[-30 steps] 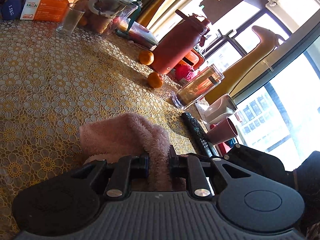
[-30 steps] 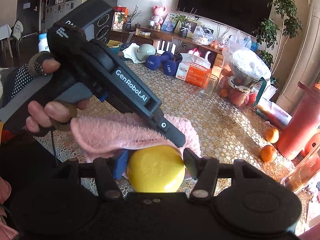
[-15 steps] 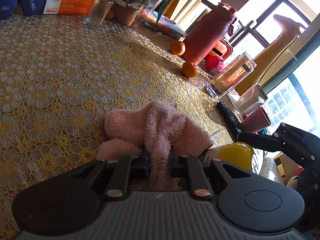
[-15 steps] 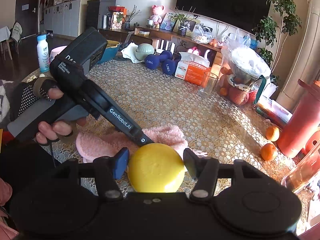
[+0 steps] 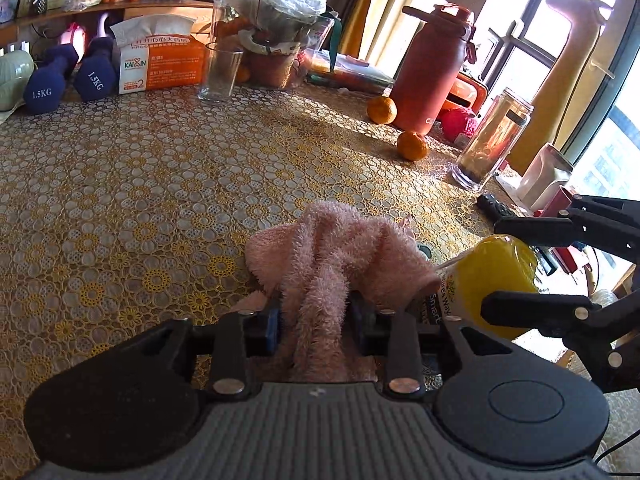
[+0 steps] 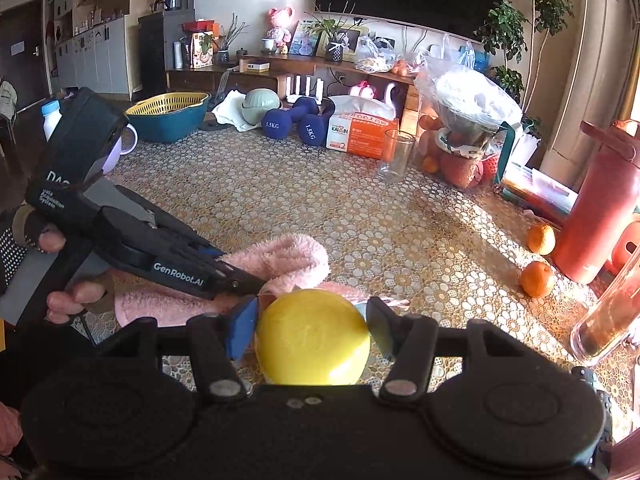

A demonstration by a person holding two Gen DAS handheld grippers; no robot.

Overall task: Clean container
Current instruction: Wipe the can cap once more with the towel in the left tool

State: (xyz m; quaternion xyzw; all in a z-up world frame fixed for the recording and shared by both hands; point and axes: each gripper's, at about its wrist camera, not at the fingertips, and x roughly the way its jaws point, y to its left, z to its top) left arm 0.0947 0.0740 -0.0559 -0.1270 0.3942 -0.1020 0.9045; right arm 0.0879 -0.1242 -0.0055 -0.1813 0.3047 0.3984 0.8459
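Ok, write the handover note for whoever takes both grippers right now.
Left gripper: shut on the pink cloth, which trails onto the table.
Right gripper: shut on the yellow-lidded container, held on its side just above the table, beside the cloth.
Done: both things are in hand and brought together; the cloth touches the container's label end.
Left: wipe the container all round, then set both down. How clean it is cannot be judged from here.

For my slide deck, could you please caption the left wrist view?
Left gripper pinches a pink cloth beside the yellow-capped container held by the right gripper.
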